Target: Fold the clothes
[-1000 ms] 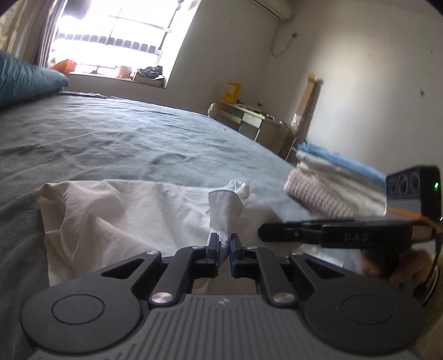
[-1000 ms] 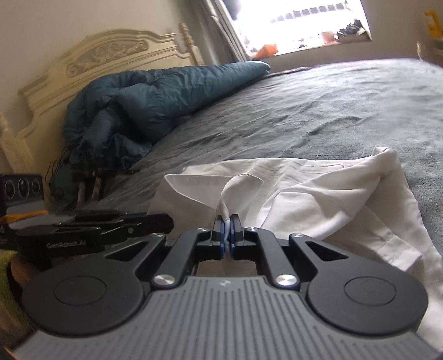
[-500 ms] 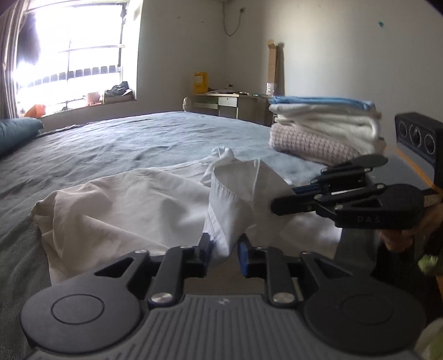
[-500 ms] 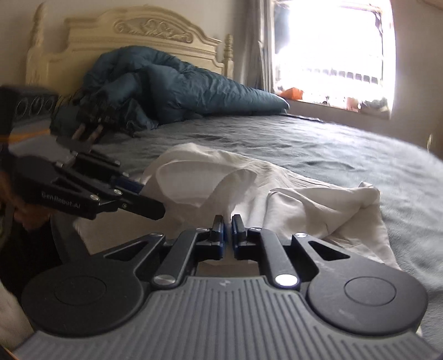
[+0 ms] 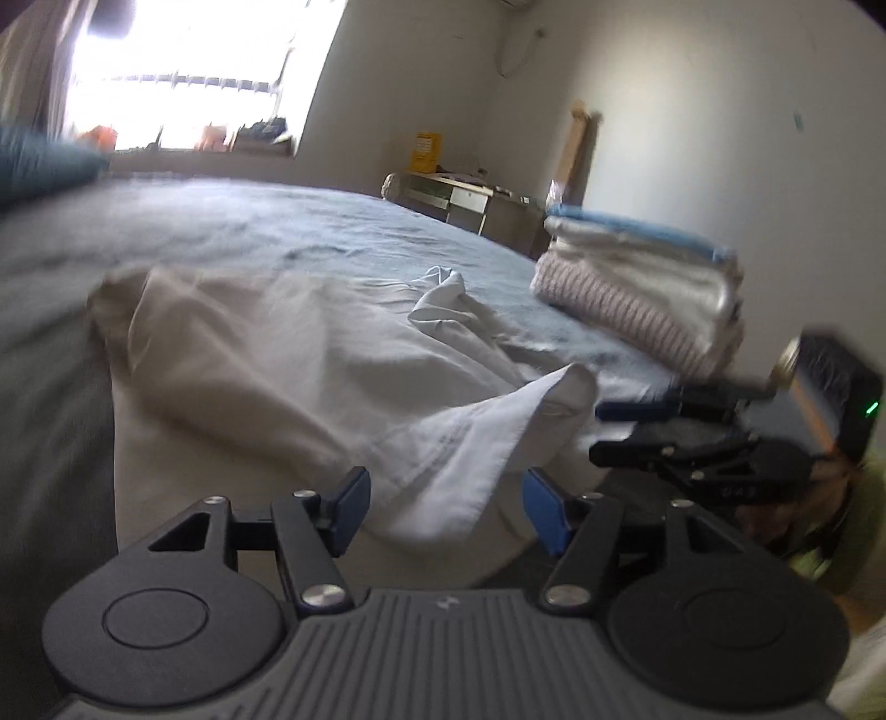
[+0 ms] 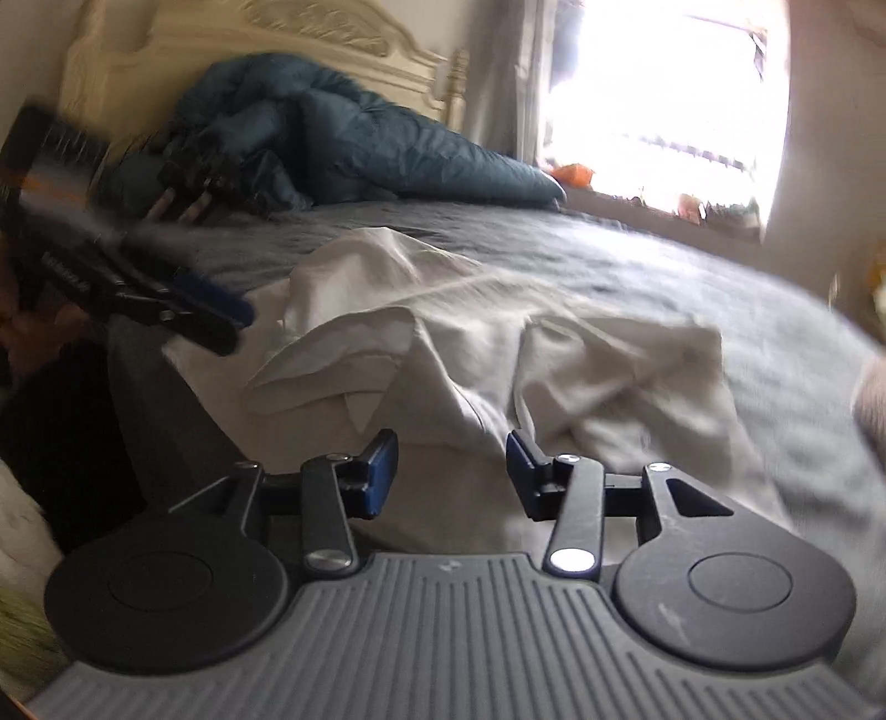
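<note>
White shirt (image 5: pixel 310 376) lies rumpled on the grey bedspread (image 5: pixel 288 232), one folded-over flap nearest both tools. Left gripper (image 5: pixel 446 512) and right gripper (image 6: pixel 451 471) each hover over the near edge of the cloth, jaws spread wide, nothing between them. Stack of folded laundry (image 5: pixel 637 288) sits just beside the shirt; blue duvet (image 6: pixel 343 144) is bunched against the cream headboard (image 6: pixel 266 39), well apart.

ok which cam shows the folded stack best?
Left wrist: the folded stack sits in full view on the bed, right of the white shirt. Right wrist catches only a blurred sliver at its right edge.
</note>
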{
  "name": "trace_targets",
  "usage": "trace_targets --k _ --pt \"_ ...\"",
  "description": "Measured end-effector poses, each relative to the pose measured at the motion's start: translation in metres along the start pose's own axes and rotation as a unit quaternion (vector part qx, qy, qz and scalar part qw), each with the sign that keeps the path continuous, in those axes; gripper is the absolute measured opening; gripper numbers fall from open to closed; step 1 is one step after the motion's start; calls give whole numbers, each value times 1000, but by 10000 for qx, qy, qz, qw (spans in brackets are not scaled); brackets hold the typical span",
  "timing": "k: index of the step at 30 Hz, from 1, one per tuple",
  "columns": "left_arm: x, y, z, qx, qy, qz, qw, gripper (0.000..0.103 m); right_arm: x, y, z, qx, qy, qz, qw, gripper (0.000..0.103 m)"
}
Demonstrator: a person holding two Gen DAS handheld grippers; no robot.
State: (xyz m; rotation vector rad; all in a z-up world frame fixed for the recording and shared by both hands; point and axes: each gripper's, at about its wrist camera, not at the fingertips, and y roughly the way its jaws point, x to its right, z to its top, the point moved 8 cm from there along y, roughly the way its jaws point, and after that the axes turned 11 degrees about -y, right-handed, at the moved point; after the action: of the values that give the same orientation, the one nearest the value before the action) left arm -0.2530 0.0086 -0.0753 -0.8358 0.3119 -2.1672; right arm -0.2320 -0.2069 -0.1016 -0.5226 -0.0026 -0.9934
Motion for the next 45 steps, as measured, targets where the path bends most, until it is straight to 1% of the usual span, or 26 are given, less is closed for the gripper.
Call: trace_targets --k 2,3,5,7,10,11,12,14,15,17,20,22,24,27,28,30,31,33,35,38,39,40,41,43,44,45 --pt "-9 -10 -1 -24 -493 -185 9986 64 12 -11 -5 0 744 227 9970 45" --pt "-13 -12 -1 -14 -742 -234 9970 64 20 -17 -7 40 1228 375 9917 45" --pt "-26 -13 1 19 -1308 -262 9911 63 40 -27 -11 184 2364 576 9698 48" --pt "-40 -7 6 24 -1974 -299 9799 61 61 -24 -17 214 3546 782 9315 50" --pt "-57 7 11 -73 -2854 -283 9579 56 85 -7 -28 125 5094 1104 8533 50" --pt "-61 12 12 -105 -3064 -280 9514 55 86 0 -31 63 5416 1236 8315 50" --pt "-63 16 13 -111 -3143 -214 9490 54 88 8 -32 -2 5718 1368 8089 50" --pt "-65 24 17 -138 -3147 -65 9491 54 86 20 -35 -233 6107 1374 7795 50" --pt "-64 27 18 -151 -3147 -45 9491 54 85 25 -36 -352 6225 1381 7695 50" --pt "-61 34 19 -265 -3149 -44 9488 54 78 35 -34 -574 6385 1485 7530 51" --pt "-59 44 16 -455 -3110 29 9493 53 71 44 -37 -957 6608 1414 7309 51" --pt "-59 48 15 -526 -3012 118 9520 52 68 47 -44 -1123 6876 1384 7039 52" --pt "-59 51 15 -564 -2947 184 9537 47 63 50 -51 -1167 7231 1468 6648 52" --pt "-59 56 15 -577 -2976 196 9528 36 58 57 -51 -1076 7473 1663 6343 52" --pt "-60 57 15 -578 -2989 199 9523 33 58 59 -49 -1067 7467 1672 6349 52" --pt "-61 59 15 -550 -2998 196 9522 19 56 62 -47 -1054 7443 1680 6377 51" --pt "-61 60 15 -532 -2979 191 9529 14 56 63 -44 -1049 7398 1675 6431 49" --pt "-61 62 14 -457 -2914 159 9554 4 56 66 -41 -1045 7285 1687 6556 39" --pt "-61 63 17 -358 -2765 182 9602 0 56 68 -37 -1053 7144 1743 6694 17" --pt "-59 60 31 -118 -2531 182 9672 0 58 68 -16 -967 6449 1668 7395 9" --pt "-58 57 34 -59 -2445 169 9695 0 60 63 -6 -898 6003 1564 7791 9" --pt "-57 55 37 -8 -2361 161 9716 0 61 56 2 -825 5563 1442 8142 8" --pt "-56 53 37 -6 -2297 178 9731 0 59 49 9 -767 5163 1376 8418 8" --pt "-59 53 31 -153 -2295 183 9730 0 53 39 9 -774 4603 1275 8751 7" --pt "-61 53 26 -248 -2373 169 9710 1 50 36 3 -864 4371 1182 8874 7" --pt "-63 53 21 -357 -2460 101 9686 1 48 36 -5 -1000 4249 1083 8932 7"
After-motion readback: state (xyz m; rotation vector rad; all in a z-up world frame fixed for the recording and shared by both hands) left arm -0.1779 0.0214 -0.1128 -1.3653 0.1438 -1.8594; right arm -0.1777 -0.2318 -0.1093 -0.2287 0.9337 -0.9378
